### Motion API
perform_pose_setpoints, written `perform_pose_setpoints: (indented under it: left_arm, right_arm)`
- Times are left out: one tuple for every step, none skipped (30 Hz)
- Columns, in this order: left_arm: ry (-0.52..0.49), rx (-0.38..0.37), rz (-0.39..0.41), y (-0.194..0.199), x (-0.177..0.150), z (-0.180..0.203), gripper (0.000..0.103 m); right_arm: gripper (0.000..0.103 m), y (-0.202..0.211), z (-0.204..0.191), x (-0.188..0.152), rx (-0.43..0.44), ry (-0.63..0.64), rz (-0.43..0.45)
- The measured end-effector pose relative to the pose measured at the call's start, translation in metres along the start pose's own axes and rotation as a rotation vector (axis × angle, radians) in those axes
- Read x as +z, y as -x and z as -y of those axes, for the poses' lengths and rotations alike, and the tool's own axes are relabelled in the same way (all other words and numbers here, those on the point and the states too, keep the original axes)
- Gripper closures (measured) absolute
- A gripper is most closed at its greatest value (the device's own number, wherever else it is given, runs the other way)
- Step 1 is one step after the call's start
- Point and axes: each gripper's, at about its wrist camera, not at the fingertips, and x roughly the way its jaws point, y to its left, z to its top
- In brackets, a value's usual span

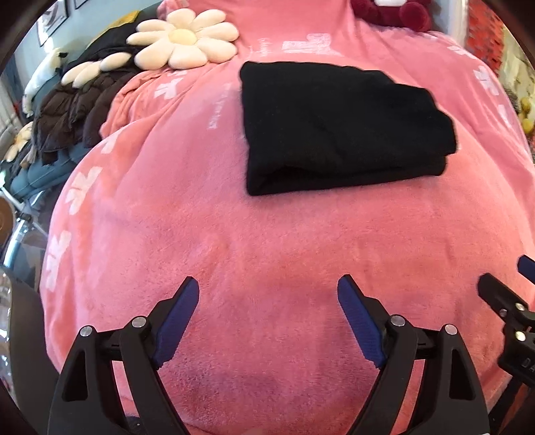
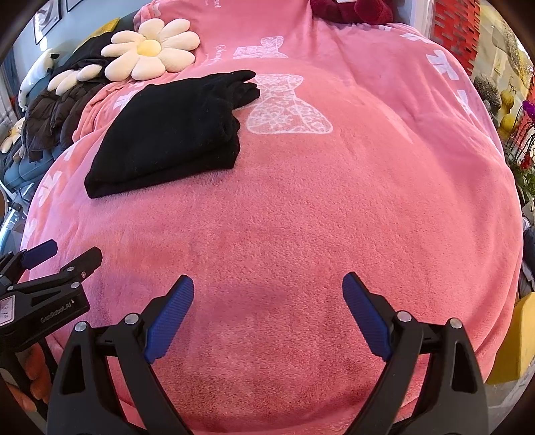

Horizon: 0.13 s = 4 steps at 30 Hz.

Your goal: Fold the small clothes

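A black garment (image 1: 341, 130) lies folded into a thick rectangle on the pink fleece blanket (image 1: 234, 251). In the right wrist view it (image 2: 167, 134) lies at the upper left. My left gripper (image 1: 267, 301) is open and empty, hovering over bare blanket well in front of the garment. My right gripper (image 2: 267, 297) is open and empty too, to the right of the left one and further from the garment. The left gripper also shows at the left edge of the right wrist view (image 2: 63, 257), and the right gripper shows at the right edge of the left wrist view (image 1: 505, 277).
A cream flower-shaped cushion (image 1: 184, 38) lies behind the garment to the left. A dark brown puffer jacket (image 1: 73, 113) is heaped at the left edge of the blanket. A dark red plush toy (image 1: 391, 11) sits at the back. A yellow object (image 2: 521, 338) stands at the right.
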Motion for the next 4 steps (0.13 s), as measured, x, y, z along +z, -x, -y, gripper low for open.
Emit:
perform_pose_setpoints:
  left_arm:
    - [0.009,-0.006,-0.006,-0.0011,0.0010,-0.0023,0.021]
    - [0.021,-0.013,-0.013,-0.0023,0.0016,-0.0046,0.021]
    - [0.027,-0.015,-0.016,-0.0029,0.0016,-0.0060,0.023]
    - [0.031,-0.021,-0.020,-0.0033,0.0013,-0.0067,0.023]
  right_arm:
    - [0.015,0.0002,-0.0001,0.0000,-0.001,0.000,0.000]
    - [0.015,0.0002,-0.0002,0.0001,0.000,0.001,0.001]
    - [0.014,-0.0003,0.0004,0.0002,0.001,0.001,0.000]
    - [0.014,-0.0003,-0.0001,0.0000,0.000,0.002,-0.001]
